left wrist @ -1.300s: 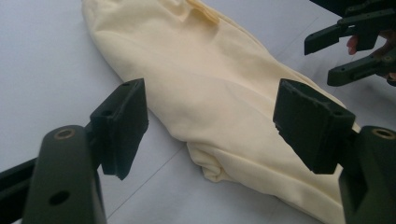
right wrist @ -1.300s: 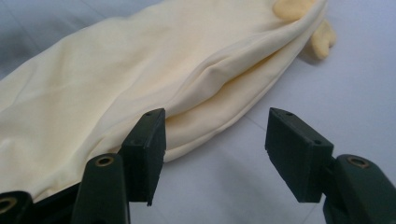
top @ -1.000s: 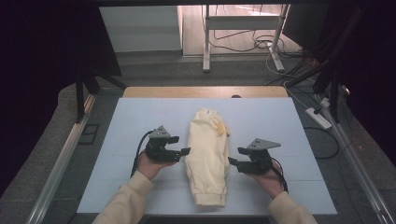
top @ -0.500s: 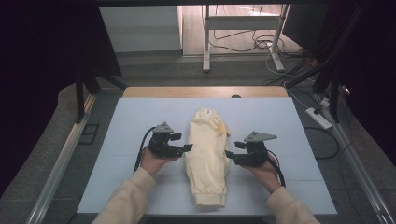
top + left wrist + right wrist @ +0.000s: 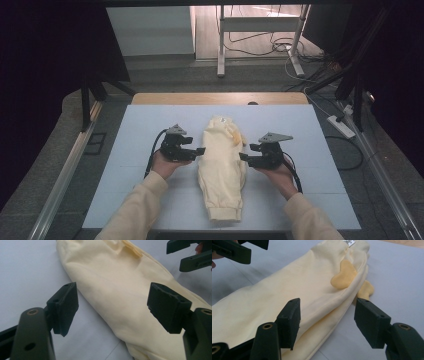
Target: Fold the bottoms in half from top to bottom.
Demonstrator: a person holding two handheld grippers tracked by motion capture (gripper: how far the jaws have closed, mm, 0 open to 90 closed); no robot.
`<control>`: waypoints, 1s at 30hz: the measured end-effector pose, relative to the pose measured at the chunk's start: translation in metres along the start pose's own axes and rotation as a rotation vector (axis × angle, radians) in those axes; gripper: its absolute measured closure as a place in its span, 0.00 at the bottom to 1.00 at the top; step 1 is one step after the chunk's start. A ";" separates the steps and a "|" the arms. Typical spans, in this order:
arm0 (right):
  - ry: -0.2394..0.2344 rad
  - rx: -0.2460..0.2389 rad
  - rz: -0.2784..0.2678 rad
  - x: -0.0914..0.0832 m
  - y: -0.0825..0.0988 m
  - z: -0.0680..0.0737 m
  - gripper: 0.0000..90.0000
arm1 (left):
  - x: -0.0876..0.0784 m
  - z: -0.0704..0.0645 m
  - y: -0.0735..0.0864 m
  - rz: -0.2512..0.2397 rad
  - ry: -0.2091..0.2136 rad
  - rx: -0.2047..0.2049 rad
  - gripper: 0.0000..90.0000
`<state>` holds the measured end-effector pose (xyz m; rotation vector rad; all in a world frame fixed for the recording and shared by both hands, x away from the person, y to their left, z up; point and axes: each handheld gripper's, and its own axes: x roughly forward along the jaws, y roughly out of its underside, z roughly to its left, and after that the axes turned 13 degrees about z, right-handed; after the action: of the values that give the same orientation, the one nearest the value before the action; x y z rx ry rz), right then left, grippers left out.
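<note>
left gripper [image 5: 199, 150] and right gripper [image 5: 243, 157]: jaws apart, holding nothing, flanking garment [image 5: 221, 170]. garment: mid-table [image 5: 150, 125], long axis near-to-far, cuff nearest, label end farthest. both grippers sit farther up the table than before.

Folded garment [image 5: 221, 170] lies lengthwise on the counter [image 5: 140, 130], midway between its left and right edges, one end near the front edge. Left gripper [image 5: 196, 150] just beside its left side; right gripper [image 5: 245, 158] just beside its right side, both facing inward.
</note>
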<state>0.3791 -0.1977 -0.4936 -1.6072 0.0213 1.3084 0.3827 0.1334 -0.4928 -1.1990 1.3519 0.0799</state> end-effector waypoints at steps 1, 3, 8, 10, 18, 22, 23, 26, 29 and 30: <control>0.001 0.000 0.003 0.001 -0.001 -0.001 0.43 | 0.001 0.001 -0.001 0.002 0.002 0.001 0.28; -0.003 0.003 0.005 0.004 -0.004 -0.003 0.42 | 0.002 0.002 -0.004 0.002 0.003 0.000 0.28; 0.003 0.000 0.026 0.015 -0.013 -0.010 0.42 | 0.005 0.012 -0.012 0.009 0.002 -0.014 0.28; 0.004 0.014 0.021 0.018 -0.017 -0.015 0.42 | 0.007 0.015 -0.015 0.008 0.000 -0.017 0.28; 0.013 0.034 0.035 0.029 -0.033 -0.026 0.42 | 0.016 0.024 -0.024 0.013 0.004 -0.040 0.28; 0.011 0.042 0.027 0.033 -0.040 -0.025 0.42 | 0.019 0.025 -0.028 0.016 0.001 -0.040 0.28; 0.018 0.038 0.030 0.034 -0.042 -0.024 0.42 | 0.020 0.025 -0.029 0.018 0.001 -0.039 0.28; 0.032 0.030 0.041 0.041 -0.047 -0.022 0.41 | 0.021 0.027 -0.031 0.022 -0.005 -0.039 0.28; 0.040 0.029 0.047 0.047 -0.051 -0.022 0.41 | 0.024 0.030 -0.033 0.023 -0.006 -0.049 0.28; 0.048 0.023 0.049 0.049 -0.053 -0.023 0.41 | 0.025 0.032 -0.034 0.022 -0.007 -0.055 0.28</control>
<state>0.4451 -0.1614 -0.4964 -1.6278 0.1056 1.3020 0.4345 0.1252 -0.4990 -1.2294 1.3647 0.1377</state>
